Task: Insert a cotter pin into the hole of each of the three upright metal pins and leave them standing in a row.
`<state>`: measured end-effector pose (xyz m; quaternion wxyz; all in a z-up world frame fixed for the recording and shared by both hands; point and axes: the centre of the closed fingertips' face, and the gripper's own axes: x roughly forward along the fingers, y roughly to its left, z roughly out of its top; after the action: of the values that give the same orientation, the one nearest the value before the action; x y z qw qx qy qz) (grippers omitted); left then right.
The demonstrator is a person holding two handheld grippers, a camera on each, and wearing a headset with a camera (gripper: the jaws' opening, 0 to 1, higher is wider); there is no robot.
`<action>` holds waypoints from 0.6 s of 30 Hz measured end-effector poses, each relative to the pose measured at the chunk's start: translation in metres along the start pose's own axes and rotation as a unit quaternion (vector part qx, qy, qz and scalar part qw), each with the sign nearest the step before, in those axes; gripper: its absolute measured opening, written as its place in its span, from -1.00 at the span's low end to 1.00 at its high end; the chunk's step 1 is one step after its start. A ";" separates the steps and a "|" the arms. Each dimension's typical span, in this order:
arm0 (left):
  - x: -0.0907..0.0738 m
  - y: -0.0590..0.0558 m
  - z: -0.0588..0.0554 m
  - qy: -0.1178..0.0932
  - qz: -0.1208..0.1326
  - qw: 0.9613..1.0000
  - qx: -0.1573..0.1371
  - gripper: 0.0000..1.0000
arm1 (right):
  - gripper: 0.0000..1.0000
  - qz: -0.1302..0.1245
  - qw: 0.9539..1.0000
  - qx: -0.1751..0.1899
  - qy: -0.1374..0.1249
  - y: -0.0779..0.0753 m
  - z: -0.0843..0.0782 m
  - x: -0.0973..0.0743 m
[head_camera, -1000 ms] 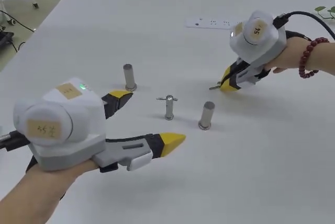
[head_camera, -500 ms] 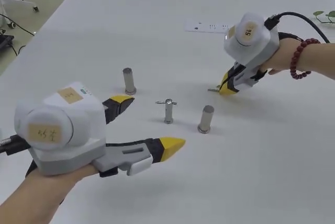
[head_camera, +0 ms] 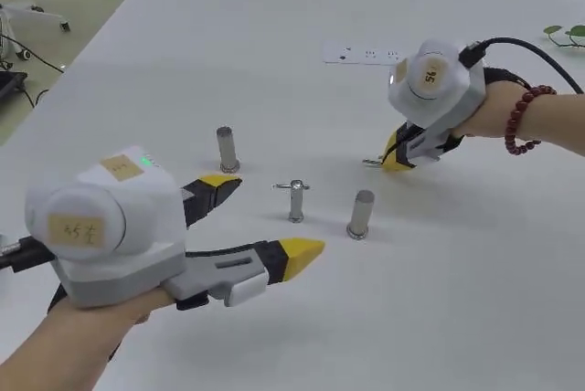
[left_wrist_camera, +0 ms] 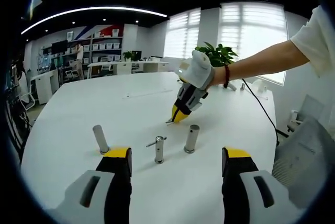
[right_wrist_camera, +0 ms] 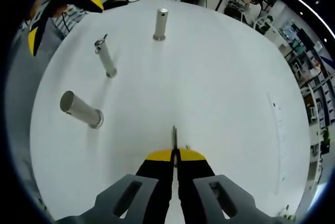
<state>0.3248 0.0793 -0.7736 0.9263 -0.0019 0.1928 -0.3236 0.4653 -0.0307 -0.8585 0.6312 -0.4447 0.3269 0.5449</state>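
Three upright metal pins stand in a row on the white table (head_camera: 274,53): the left pin (head_camera: 226,150), the middle pin (head_camera: 295,200) with a cotter pin through its top, and the right pin (head_camera: 361,215). My right gripper (head_camera: 390,159) is behind and to the right of the row, shut on a cotter pin (right_wrist_camera: 174,138) that sticks out of its yellow tips just above the table. My left gripper (head_camera: 265,217) hovers open in front of the row, with nothing between its fingers; from its own camera the pins (left_wrist_camera: 159,148) lie just ahead.
A white power strip (head_camera: 366,52) lies flat at the back of the table. A green plant (head_camera: 567,35) shows at the far right edge. A black cable (head_camera: 526,48) runs from my right gripper.
My right gripper has shifted slightly left and lifted a little with the cotter pin. The head camera has moved; the three pins have stayed put.
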 end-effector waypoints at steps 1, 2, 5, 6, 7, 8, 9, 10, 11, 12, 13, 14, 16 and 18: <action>0.000 0.000 0.001 0.000 0.000 1.000 -0.001 0.36 | -0.97 -0.002 1.000 -0.004 0.000 0.002 0.001 -0.003; 0.000 0.000 0.001 -0.001 0.000 1.000 -0.002 0.35 | -0.97 -0.004 1.000 -0.008 -0.001 0.002 0.001 -0.003; 0.000 0.000 0.003 0.000 -0.003 1.000 -0.008 0.30 | -0.97 -0.007 1.000 -0.017 -0.006 0.005 0.003 -0.006; 0.001 -0.001 0.004 0.001 -0.004 1.000 -0.007 0.28 | -0.97 -0.009 1.000 -0.021 -0.009 0.007 0.004 -0.009; 0.001 -0.001 0.004 0.002 -0.004 1.000 -0.006 0.27 | -0.97 -0.011 1.000 -0.023 -0.010 0.008 0.005 -0.011; 0.002 -0.001 0.006 0.003 -0.006 1.000 -0.005 0.25 | -0.97 -0.015 0.999 -0.026 -0.012 0.009 0.006 -0.015; 0.003 -0.001 0.007 0.004 -0.007 1.000 -0.005 0.23 | -0.97 -0.016 0.999 -0.028 -0.015 0.010 0.007 -0.017; 0.004 -0.002 0.009 0.004 -0.009 1.000 -0.005 0.20 | -0.97 -0.022 0.999 -0.029 -0.020 0.009 0.008 -0.018; 0.005 -0.002 0.010 0.005 -0.010 1.000 -0.005 0.18 | -0.97 -0.024 0.999 -0.030 -0.023 0.009 0.009 -0.019; 0.006 -0.002 0.011 0.006 -0.012 1.000 -0.005 0.16 | -0.97 -0.027 0.999 -0.033 -0.026 0.010 0.010 -0.021; 0.006 -0.002 0.012 0.006 -0.013 1.000 -0.005 0.13 | -0.97 -0.031 0.998 -0.035 -0.029 0.008 0.011 -0.024; 0.008 -0.002 0.014 0.008 -0.016 1.000 -0.005 0.11 | -0.97 -0.036 0.998 -0.038 -0.034 0.009 0.013 -0.029; 0.009 -0.002 0.017 0.010 -0.019 1.000 -0.004 0.04 | -0.97 -0.043 0.997 -0.043 -0.042 0.014 0.017 -0.036; 0.011 -0.003 0.021 0.010 -0.023 1.000 -0.001 0.00 | -0.97 -0.050 0.996 -0.053 -0.047 0.018 0.021 -0.042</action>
<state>0.3385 0.0676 -0.7579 0.9169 -0.0044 0.2024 -0.3441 0.4380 -0.0284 -0.8161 0.6479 -0.4676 0.2448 0.5493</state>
